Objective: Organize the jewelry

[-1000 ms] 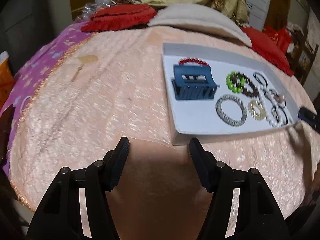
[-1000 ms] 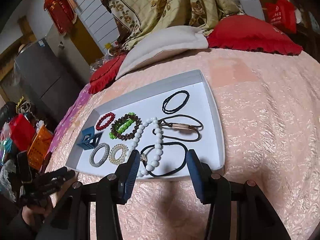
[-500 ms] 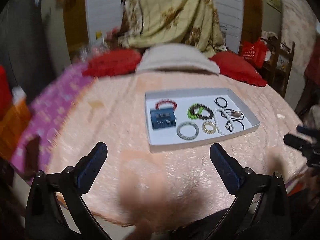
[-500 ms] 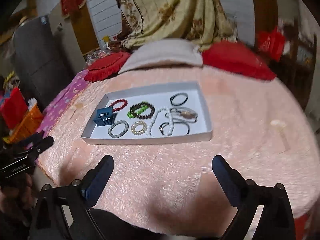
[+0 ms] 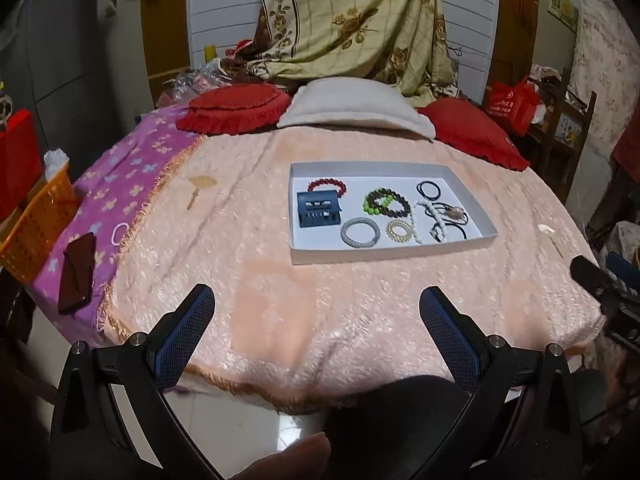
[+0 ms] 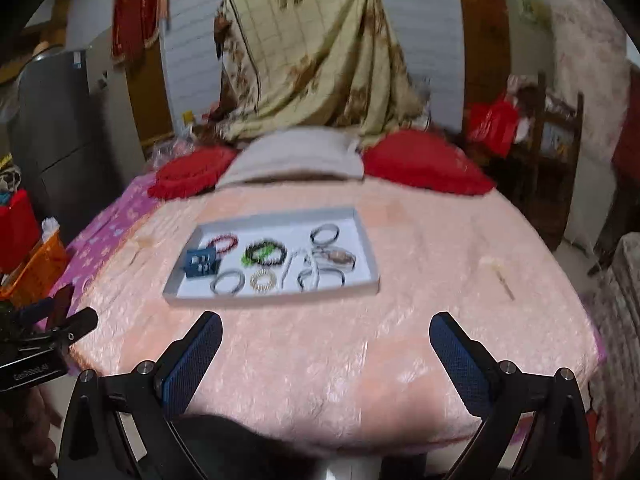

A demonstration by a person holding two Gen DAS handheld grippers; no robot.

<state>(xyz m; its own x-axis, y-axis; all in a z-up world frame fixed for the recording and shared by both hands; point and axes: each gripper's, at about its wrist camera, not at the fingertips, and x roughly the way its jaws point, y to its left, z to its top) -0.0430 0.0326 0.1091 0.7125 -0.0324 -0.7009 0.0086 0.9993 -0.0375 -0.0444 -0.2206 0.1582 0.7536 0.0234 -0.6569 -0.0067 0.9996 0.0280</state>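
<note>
Where legible, "GenRobot.AI" on left gripper (image 6: 48, 356)

Peach bedspread (image 5: 280, 280) is covering the bed. Purple flowered blanket (image 5: 120, 184) is lying along its 9 o'clock edge, with a dark phone (image 5: 77, 272) and a pink hair tie (image 5: 119, 233) resting on it. Two red cushions (image 5: 236, 113) are flanking a white pillow (image 5: 356, 108) at 12 o'clock. Yellow floral cloth (image 5: 360, 20) is hanging behind. Orange basket (image 5: 36, 224) is sitting at 9, red bag (image 5: 514, 105) at 2.
</note>
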